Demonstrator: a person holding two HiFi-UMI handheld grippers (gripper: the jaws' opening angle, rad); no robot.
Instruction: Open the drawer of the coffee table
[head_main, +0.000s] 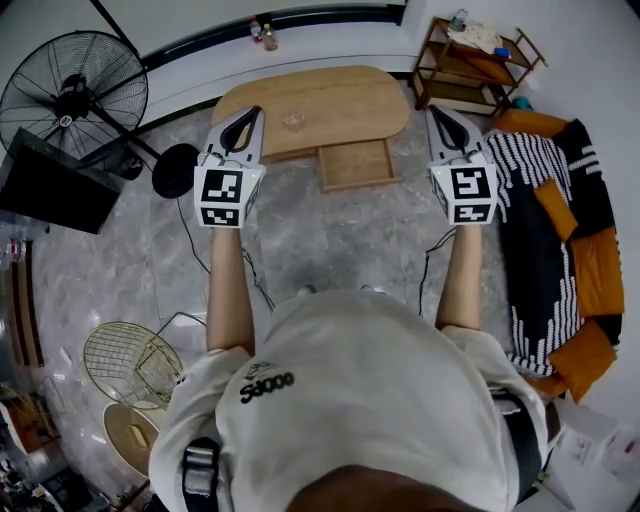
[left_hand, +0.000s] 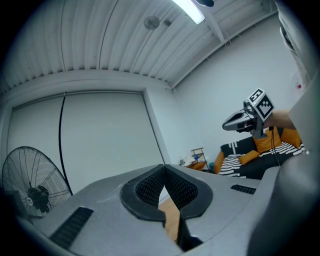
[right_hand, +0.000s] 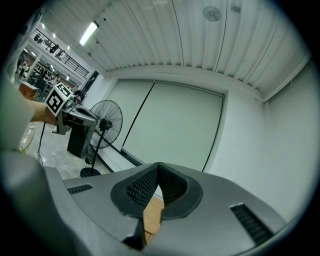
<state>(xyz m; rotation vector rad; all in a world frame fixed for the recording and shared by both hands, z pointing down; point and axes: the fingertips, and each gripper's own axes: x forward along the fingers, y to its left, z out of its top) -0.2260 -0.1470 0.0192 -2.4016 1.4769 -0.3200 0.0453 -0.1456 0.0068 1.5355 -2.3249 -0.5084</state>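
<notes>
- Head view shows the low oval bench of light wood far ahead of me on the grey marbled floor, with a small clear thing, perhaps a glass, on its top.
- The flat rectangular wooden drawer sticks out from the bench edge that faces me. I see a rim around a sunken inside, so I judge it is already pulled out, at least partly.
- My left hand-held gripper is fully closed and holds nothing. In the left gripper view the two black ribbed pads meet at the tip, with only wall behind.
- My right hand-held gripper is the same: pads together, nothing between them.
- Both are held level in the air, one on each side of the drawer in the picture and well apart from it.
- I expect the drawer to be stiff and rather light, moving only straight along its rails.
- I cannot see any knob. I would take hold at the middle of the front board, on its upper edge, because a pull at one corner may jam it.
- Smooth wood can slip between the pads.
</notes>
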